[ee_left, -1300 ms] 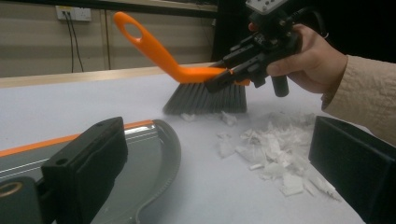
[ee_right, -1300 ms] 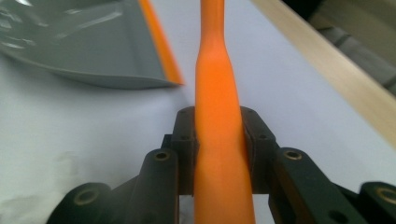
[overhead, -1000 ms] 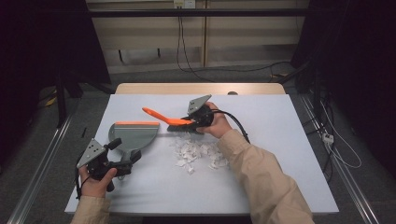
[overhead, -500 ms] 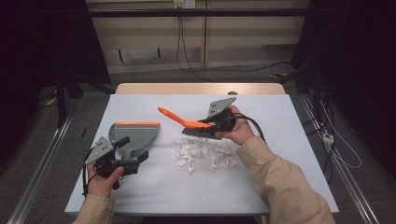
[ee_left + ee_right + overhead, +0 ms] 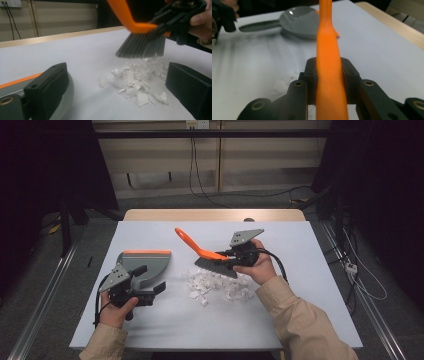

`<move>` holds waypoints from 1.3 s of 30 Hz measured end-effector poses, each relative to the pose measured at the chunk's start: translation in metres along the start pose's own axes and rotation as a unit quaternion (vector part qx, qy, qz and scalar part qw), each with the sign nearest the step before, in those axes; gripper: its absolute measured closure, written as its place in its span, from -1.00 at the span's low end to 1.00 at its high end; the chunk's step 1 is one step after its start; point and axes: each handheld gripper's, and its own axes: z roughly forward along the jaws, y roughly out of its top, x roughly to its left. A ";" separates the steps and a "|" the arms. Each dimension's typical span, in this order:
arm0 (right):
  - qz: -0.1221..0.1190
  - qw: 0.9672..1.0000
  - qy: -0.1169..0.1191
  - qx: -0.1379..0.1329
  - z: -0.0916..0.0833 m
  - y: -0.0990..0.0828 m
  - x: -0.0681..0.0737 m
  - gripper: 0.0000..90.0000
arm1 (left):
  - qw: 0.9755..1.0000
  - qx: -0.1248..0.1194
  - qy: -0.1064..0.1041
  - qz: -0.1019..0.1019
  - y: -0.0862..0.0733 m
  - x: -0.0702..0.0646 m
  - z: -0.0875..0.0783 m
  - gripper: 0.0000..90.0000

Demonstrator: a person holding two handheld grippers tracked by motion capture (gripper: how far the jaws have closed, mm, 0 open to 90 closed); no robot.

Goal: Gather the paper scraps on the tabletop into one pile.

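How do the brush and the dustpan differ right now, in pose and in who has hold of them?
The brush is off the table, clamped by its orange handle in the shut right gripper, bristles hanging over the paper scraps; the dustpan lies flat on the table. The brush handle slants up and away; the dustpan handle points toward the left gripper, whose jaws stand open. Both are grey with orange parts.

Overhead light brightens the white table [image 5: 320,270]; dark surroundings, soft shadows, the orange brush handle [image 5: 329,65] blurred close-up.
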 end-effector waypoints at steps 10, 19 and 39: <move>0.026 0.995 -0.095 0.025 -0.019 -0.017 -0.025 0.59 | 1.000 0.002 -0.005 0.006 0.001 -0.001 0.001 -0.90; 0.041 0.989 -0.136 0.030 -0.033 -0.034 -0.032 0.59 | 1.000 0.006 -0.007 0.004 -0.001 -0.002 0.004 -0.90; 0.095 0.970 -0.217 0.059 -0.060 -0.058 -0.017 0.28 | 1.000 -0.001 -0.019 0.015 0.002 -0.003 -0.001 -0.90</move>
